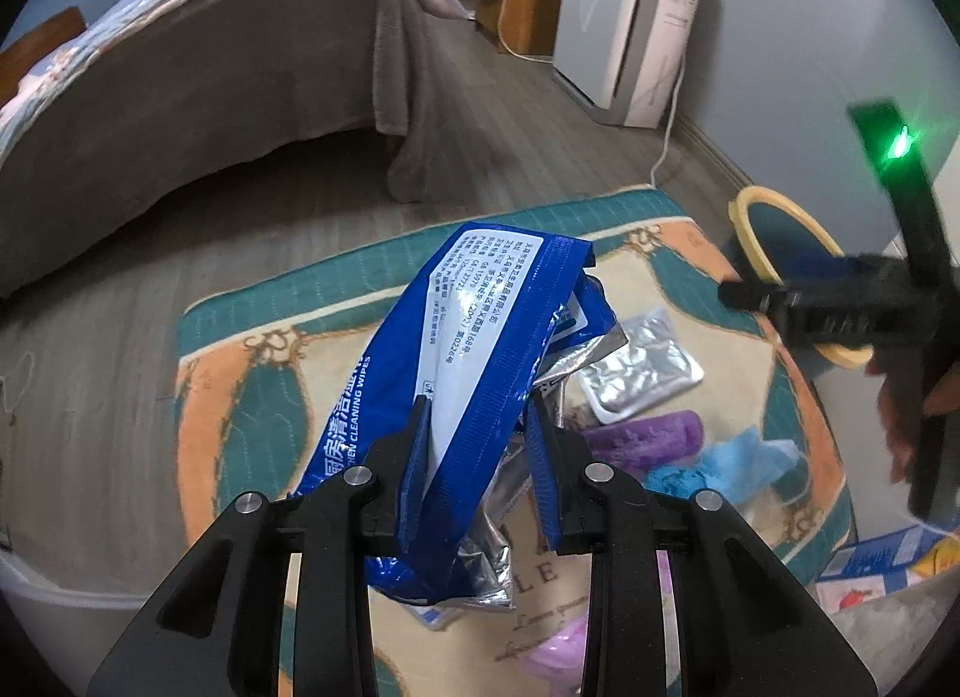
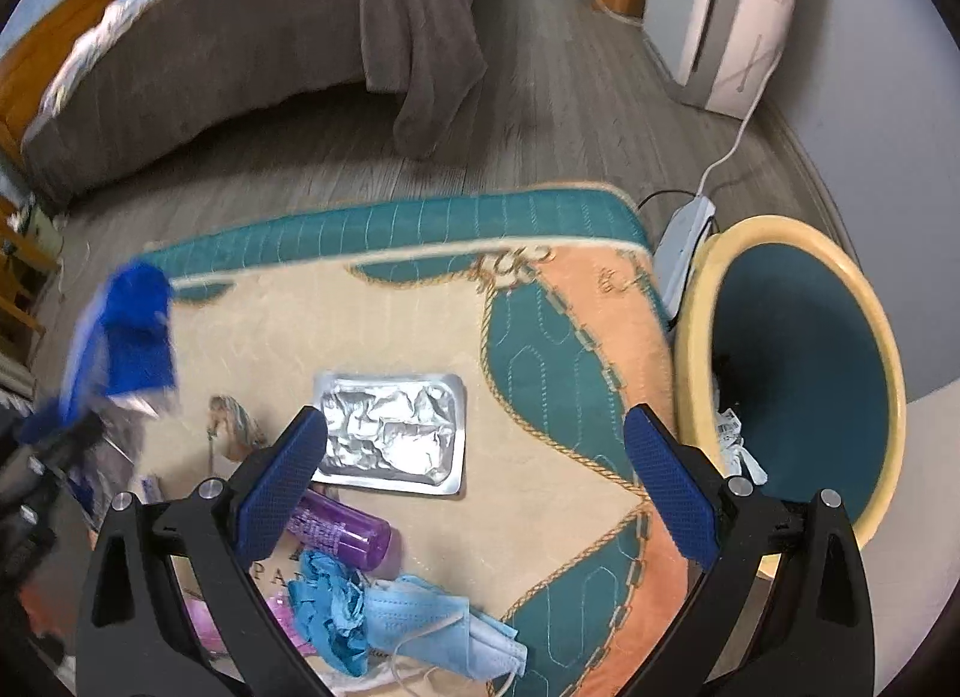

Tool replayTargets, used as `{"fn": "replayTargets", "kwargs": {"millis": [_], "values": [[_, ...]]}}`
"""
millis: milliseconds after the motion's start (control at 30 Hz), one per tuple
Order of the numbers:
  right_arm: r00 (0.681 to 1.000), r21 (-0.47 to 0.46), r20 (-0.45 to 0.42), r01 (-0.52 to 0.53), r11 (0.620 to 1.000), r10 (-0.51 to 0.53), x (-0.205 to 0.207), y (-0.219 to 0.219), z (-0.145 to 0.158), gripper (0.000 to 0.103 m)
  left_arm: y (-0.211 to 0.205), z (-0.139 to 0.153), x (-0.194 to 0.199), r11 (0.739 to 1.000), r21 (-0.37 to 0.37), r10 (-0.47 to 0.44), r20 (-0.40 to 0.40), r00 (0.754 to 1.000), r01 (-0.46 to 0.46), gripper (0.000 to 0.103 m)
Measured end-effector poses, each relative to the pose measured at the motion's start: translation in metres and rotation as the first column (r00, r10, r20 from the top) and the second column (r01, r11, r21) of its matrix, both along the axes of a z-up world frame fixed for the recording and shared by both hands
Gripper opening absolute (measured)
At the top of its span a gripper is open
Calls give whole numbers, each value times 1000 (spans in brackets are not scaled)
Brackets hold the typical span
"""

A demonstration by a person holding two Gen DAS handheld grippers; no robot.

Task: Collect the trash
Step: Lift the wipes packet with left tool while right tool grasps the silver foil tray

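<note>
Left hand-held gripper [image 1: 480,427] clamps the blue wipes packet [image 1: 456,349]; right hand-held gripper [image 2: 477,439] gapes, empty.

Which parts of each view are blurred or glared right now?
Left wrist view: the wipes pack is sharp; the right gripper is smeared, with a flaring green light. Right wrist view: the wipes pack is motion-blurred, the foil tray sharp with mild glare.

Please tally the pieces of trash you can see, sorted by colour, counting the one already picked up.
Blue: 3, namely the wipes packet held in the left gripper, the crumpled glove, and the face mask
Silver: 1, the foil tray
Purple: 1, the bottle
Total: 5
</note>
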State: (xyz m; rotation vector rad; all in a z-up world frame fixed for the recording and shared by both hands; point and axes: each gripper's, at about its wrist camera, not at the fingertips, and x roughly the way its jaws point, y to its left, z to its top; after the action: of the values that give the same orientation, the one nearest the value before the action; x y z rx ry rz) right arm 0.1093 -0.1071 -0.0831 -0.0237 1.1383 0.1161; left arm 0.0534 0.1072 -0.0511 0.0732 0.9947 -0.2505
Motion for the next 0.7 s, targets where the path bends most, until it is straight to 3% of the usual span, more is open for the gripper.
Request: {"fn": "replayTargets", "kwargs": {"millis": [233, 367, 533, 700], "values": [[990, -96, -56, -131, 987, 127, 7, 23, -31, 97, 15, 3, 12, 998, -49, 35, -2, 999, -35, 32], [977, -87, -119, -187, 979, 176, 8, 29, -48, 97, 19, -1, 18, 997, -61, 42, -13, 999, -42, 32], [948, -181, -163, -301, 936, 274, 6, 47, -65, 97, 19, -4, 28, 997, -69, 42, -20, 999, -44, 32], [926, -202, -190, -361, 910, 325, 8, 61, -78, 97, 19, -6, 37, 996, -79, 47, -26, 999, -49, 32]]}}
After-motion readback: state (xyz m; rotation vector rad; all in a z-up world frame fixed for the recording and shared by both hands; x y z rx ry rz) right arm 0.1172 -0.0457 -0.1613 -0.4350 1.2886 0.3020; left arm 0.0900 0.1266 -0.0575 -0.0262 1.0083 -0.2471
